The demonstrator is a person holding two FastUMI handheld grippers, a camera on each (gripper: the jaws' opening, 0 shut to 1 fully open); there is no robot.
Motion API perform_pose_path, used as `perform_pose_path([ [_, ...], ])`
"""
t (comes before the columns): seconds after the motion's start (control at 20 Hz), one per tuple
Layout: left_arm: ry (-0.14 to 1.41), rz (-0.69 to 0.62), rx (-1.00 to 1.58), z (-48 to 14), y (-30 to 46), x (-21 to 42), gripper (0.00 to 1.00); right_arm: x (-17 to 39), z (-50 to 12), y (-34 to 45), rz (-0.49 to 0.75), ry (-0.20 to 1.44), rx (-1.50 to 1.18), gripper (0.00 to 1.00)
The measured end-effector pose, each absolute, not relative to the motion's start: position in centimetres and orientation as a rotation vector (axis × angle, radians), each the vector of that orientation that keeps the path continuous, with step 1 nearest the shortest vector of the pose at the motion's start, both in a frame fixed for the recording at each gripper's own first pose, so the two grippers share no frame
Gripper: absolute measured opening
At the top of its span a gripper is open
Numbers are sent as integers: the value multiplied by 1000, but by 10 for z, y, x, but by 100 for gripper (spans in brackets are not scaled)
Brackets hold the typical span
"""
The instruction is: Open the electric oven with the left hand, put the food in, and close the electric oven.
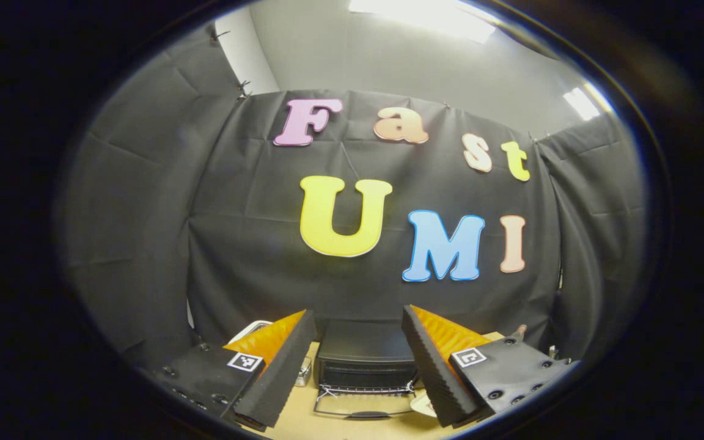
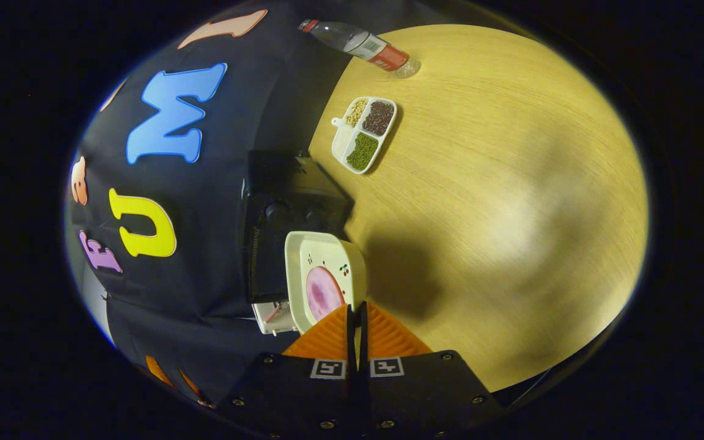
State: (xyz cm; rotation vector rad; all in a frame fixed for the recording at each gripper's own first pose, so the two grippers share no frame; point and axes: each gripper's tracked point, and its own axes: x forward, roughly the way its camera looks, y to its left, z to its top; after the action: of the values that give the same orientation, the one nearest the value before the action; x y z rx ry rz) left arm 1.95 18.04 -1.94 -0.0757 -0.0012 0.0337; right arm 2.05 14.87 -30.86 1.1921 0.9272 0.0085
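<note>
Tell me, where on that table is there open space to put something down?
The widest bare stretch of the wooden table lies on the far side of the divided tray and bottle from the oven. It is crowded near the oven, where the right gripper holds the plate.

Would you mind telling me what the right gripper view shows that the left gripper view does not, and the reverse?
Right gripper view: a bottle, a divided tray of grains, and the right gripper, jaws closed on a white dish with pink food. Left gripper view: the left gripper, jaws apart, and ceiling lights. Both: the black oven, the wooden table and the cloth wall.
</note>
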Motion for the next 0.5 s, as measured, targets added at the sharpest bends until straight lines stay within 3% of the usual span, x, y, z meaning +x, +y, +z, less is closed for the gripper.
perform_pose_path([
  [0.25, -8, 82, -80, -17, 217, 9, 100, 40, -303, 202, -16, 912, 1266, 0],
  [0.5, -2, 133, -82, -18, 252, 1, 96, 70, -317, 243, -106, 900, 1311, 0],
])
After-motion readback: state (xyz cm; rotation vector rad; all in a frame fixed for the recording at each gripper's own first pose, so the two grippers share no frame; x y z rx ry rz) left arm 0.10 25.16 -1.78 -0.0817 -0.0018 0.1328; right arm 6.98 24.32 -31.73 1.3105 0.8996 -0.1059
